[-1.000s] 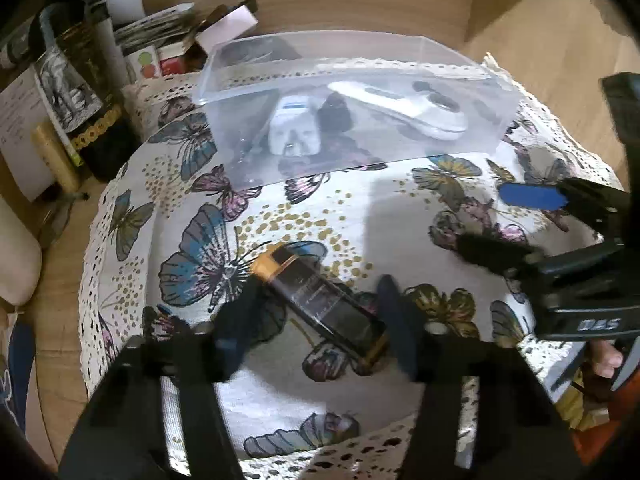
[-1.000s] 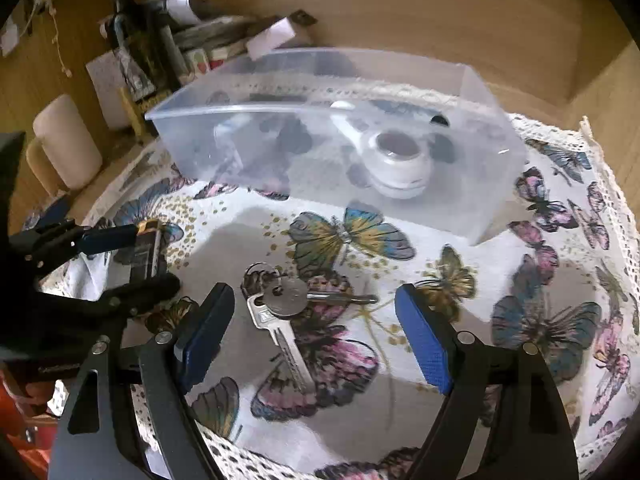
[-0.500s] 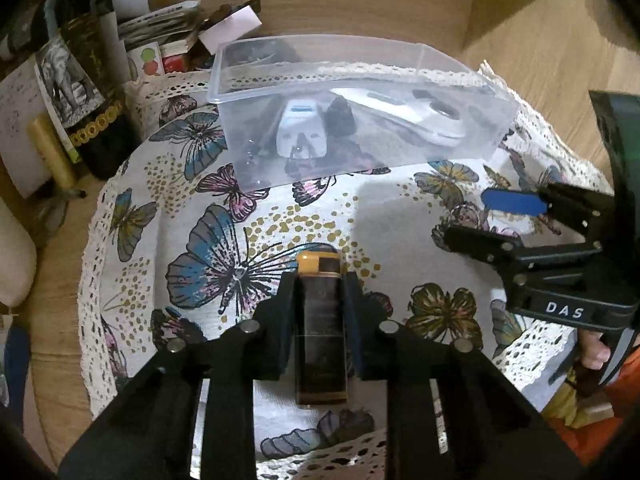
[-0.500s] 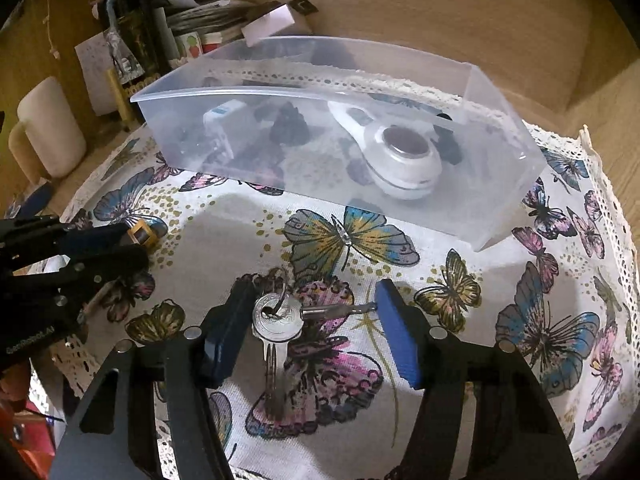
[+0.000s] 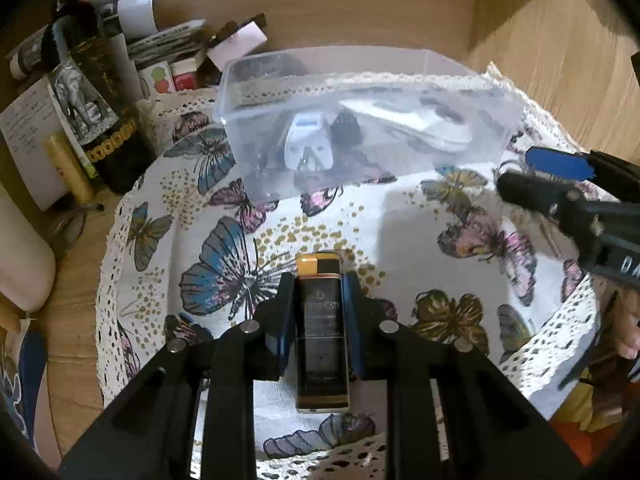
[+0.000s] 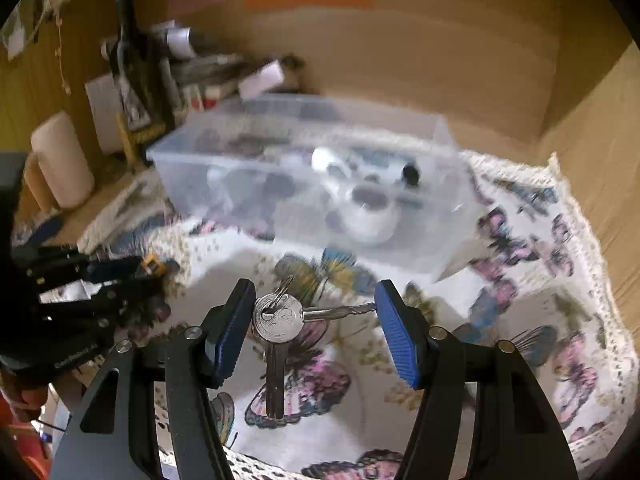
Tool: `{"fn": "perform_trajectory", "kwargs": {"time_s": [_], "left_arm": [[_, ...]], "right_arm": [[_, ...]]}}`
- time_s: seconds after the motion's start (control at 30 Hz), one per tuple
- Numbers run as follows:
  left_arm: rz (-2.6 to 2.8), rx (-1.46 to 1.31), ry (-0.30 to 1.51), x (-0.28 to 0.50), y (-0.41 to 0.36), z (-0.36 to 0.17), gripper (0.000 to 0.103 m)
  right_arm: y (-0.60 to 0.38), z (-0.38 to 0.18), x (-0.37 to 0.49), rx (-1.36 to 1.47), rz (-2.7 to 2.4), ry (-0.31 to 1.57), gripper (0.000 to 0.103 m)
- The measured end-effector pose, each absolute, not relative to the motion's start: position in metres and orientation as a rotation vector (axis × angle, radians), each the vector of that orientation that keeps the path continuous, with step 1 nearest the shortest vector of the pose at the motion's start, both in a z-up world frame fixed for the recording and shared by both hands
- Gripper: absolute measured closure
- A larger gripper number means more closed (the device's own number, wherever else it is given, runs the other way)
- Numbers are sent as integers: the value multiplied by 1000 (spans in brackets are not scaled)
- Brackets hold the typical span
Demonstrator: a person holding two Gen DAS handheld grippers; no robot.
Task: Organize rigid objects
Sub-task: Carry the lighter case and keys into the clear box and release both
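Left wrist view: left gripper (image 5: 317, 316) clamped on the lighter (image 5: 320, 334), low over the cloth (image 5: 400, 232); right gripper (image 6: 316, 320) pinches the keys (image 6: 276, 320) end to end; pick-up step; next, carry both into the clear bin (image 5: 256, 92).

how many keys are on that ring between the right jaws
2 keys show: one lies crosswise, its tip touching the right gripper's blue pad; the other hangs down toward the butterfly cloth. More may hide behind.
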State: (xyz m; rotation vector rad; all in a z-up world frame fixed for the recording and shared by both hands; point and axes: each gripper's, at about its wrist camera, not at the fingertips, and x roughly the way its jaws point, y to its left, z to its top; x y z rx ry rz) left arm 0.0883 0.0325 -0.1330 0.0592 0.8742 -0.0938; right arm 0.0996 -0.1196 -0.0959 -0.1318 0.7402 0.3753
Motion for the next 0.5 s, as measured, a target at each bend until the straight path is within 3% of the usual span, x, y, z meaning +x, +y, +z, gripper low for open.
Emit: {"fn": "perform_trajectory", "kwargs": {"time_s": [0.5], "left_arm": [[-80,-14,631,94,47,-49,80]], "right_arm": [[-137,-26,117,-59,353,552,44]]}}
